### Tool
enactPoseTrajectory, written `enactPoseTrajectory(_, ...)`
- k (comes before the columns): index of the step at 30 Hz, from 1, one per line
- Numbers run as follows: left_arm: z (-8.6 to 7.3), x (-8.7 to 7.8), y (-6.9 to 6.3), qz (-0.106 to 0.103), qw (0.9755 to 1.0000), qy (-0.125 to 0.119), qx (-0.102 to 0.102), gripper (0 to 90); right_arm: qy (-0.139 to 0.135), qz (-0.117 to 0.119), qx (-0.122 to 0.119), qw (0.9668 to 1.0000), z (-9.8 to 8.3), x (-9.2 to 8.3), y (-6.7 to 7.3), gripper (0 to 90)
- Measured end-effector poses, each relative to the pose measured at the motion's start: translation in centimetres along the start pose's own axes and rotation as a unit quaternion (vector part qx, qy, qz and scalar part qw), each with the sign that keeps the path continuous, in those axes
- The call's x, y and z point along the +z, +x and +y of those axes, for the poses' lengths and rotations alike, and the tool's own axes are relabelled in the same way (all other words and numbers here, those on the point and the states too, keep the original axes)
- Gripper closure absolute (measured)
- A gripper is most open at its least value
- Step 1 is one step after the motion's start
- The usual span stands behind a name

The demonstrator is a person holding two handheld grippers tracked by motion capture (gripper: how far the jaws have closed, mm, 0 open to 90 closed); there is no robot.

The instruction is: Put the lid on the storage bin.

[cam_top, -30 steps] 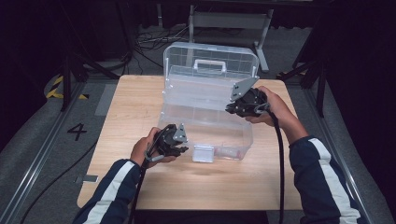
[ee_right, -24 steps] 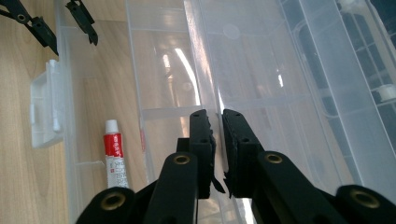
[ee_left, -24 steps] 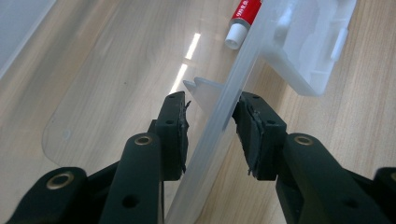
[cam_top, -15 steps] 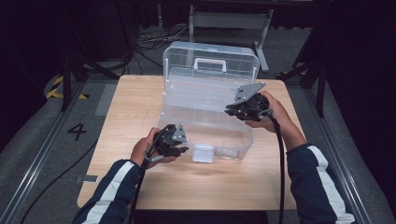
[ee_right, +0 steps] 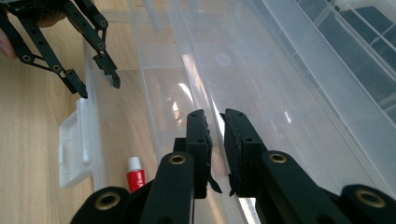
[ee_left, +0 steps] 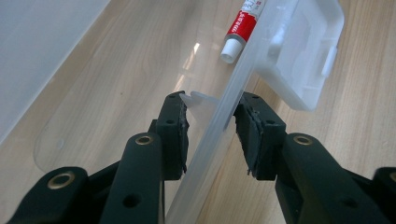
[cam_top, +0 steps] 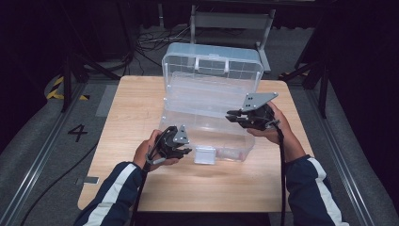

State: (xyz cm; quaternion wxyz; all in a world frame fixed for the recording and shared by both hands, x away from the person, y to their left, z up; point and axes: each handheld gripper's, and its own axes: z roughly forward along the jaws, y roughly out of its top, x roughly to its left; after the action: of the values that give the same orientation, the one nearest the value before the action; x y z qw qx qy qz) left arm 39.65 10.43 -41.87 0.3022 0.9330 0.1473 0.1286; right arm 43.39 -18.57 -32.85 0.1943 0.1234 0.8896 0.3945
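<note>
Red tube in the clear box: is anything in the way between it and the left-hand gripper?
Nothing visible lies between them. The left gripper sits open astride the box's front wall. The tube lies farther along that wall, inside the box, with bare box floor between it and the inner jaw.

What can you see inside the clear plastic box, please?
A red-and-white tube lies on the floor of the clear box, near the latch. Glare hides the rest.

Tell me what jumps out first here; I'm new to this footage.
A big clear plastic storage box stands open mid-table. The left gripper straddles its front wall, jaws apart; the right gripper closes on a thin inner edge. A small red-and-white tube lies inside near the white latch.
</note>
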Motion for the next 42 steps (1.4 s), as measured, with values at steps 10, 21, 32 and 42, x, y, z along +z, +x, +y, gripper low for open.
enactPoseTrajectory(10, -0.2, -0.3, -0.7, 0.019, 0.9997, -0.018, 0.003, 63.4, -0.012, -0.003, 0.0, 0.9999, -0.5, -0.2, 0.3, 80.3)
enactPoseTrajectory(21, -0.9, -2.7, -0.8, 0.017, 0.998, -0.06, -0.007, 58.8, -0.016, -0.003, -0.002, 0.9999, -0.7, -0.2, 0.5, 80.1)
enactPoseTrajectory(32, -1.8, -5.0, -0.6, 0.011, 0.9952, -0.095, -0.021, 71.5, -0.023, -0.002, 0.004, 0.9997, -1.1, -0.3, 0.4, 79.1)
enactPoseTrajectory(42, -3.7, -7.6, 0.8, 0.038, 0.9933, -0.103, -0.037, 84.7, -0.017, -0.004, 0.001, 0.9999, -1.1, -0.4, 0.6, 78.7)
